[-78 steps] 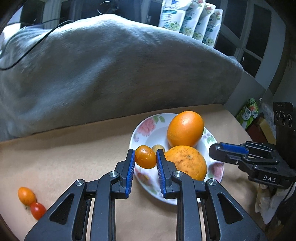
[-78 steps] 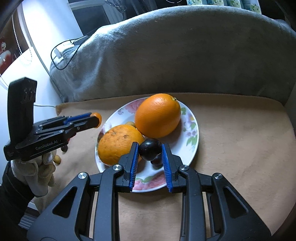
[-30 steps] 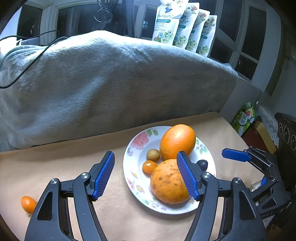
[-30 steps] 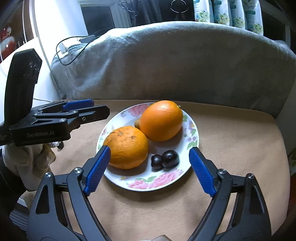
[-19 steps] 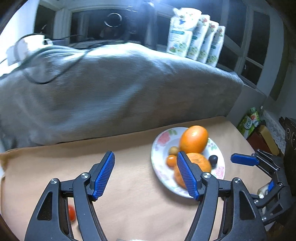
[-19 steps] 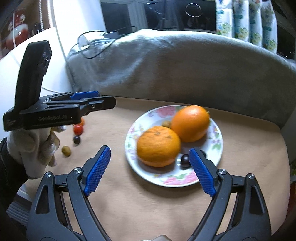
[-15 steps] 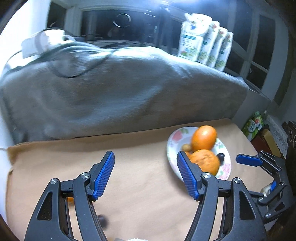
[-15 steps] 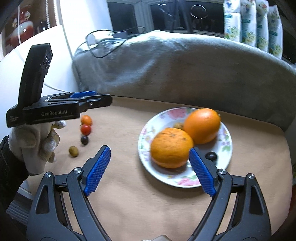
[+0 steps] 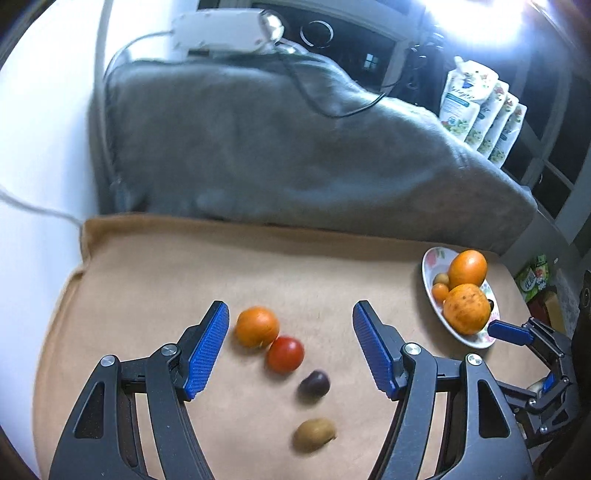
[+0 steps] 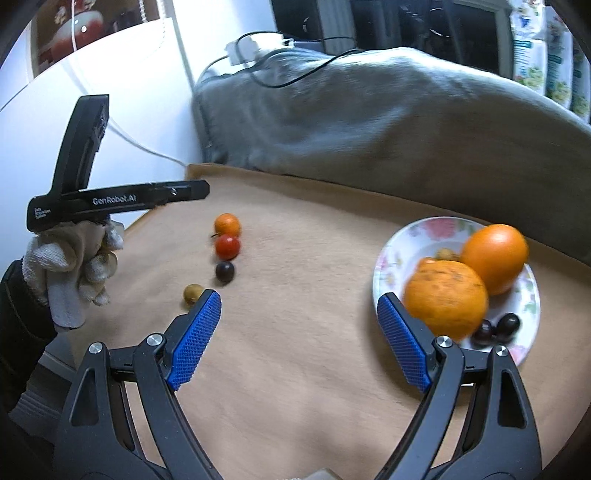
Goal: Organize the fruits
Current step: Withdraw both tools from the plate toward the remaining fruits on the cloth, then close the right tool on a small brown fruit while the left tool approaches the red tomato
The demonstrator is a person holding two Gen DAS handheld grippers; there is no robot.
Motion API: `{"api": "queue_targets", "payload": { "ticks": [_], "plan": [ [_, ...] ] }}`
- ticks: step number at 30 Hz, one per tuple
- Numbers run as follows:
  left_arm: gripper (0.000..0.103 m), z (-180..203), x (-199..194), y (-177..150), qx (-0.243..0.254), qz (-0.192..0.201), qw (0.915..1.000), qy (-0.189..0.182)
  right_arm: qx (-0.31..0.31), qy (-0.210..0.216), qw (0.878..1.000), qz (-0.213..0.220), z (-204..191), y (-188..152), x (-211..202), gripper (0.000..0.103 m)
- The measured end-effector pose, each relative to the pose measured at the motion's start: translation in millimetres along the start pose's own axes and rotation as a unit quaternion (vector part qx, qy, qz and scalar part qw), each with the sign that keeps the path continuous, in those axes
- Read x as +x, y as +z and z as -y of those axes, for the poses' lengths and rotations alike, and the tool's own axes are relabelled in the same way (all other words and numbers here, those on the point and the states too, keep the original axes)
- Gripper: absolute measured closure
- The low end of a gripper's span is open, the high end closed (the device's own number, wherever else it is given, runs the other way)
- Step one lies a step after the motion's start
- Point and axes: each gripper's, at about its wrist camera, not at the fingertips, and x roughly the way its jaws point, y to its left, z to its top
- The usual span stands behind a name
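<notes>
Four small fruits lie in a row on the tan cloth [image 9: 147,280]: a small orange fruit [image 9: 256,326], a red tomato [image 9: 285,353], a dark grape [image 9: 313,383] and a brown-green fruit [image 9: 314,434]. My left gripper [image 9: 291,347] is open and empty, hovering over them with the orange fruit and tomato between its fingers. The flowered plate [image 10: 388,258] at the right holds two big oranges [image 10: 445,299], dark grapes [image 10: 498,328] and small fruits. My right gripper [image 10: 299,339] is open and empty, left of the plate. The row also shows in the right wrist view [image 10: 226,247].
A grey blanket [image 9: 295,155] with a black cable and a white adapter [image 9: 221,33] is heaped behind the cloth. A white wall [image 10: 110,92] stands at the left. Pouches [image 9: 480,114] stand on the sill at the back right.
Both grippers let go of their fruit on the plate and opened. Both then swung left, away from the plate; my left gripper now hovers over the row of small fruits.
</notes>
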Motion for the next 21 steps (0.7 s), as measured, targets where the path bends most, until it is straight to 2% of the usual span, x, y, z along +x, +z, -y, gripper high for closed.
{"api": "queue_targets", "payload": {
  "ticks": [5, 11, 15, 18, 21],
  "plan": [
    [0.034, -12.4, 6.1, -12.7, -0.025, -0.016, 0.9995, -0.011, -0.017, 0.024, 0.999, -0.013, -22.3, 0.8, 19.4, 0.014],
    [0.054, -24.7, 14.9, -32.5, -0.06, -0.044, 0.9964, -0.041, -0.036, 0.047, 0.998, -0.031, -46.4, -3.3, 44.8, 0.014],
    [0.057, -26.0, 23.3, -39.6, -0.073, -0.058, 0.9944, -0.05, -0.045, 0.057, 0.997, -0.038, -57.9, -5.6, 58.9, 0.014],
    [0.061, -26.6, 29.2, -41.6, -0.082, -0.065, 0.9929, -0.056, -0.051, 0.062, 0.996, -0.045, -64.9, -6.0, 68.4, 0.021],
    [0.062, -25.6, 36.1, -40.4, -0.088, -0.071, 0.9916, -0.062, -0.05, 0.066, 0.995, -0.049, -67.5, -4.7, 75.6, 0.023]
  ]
}}
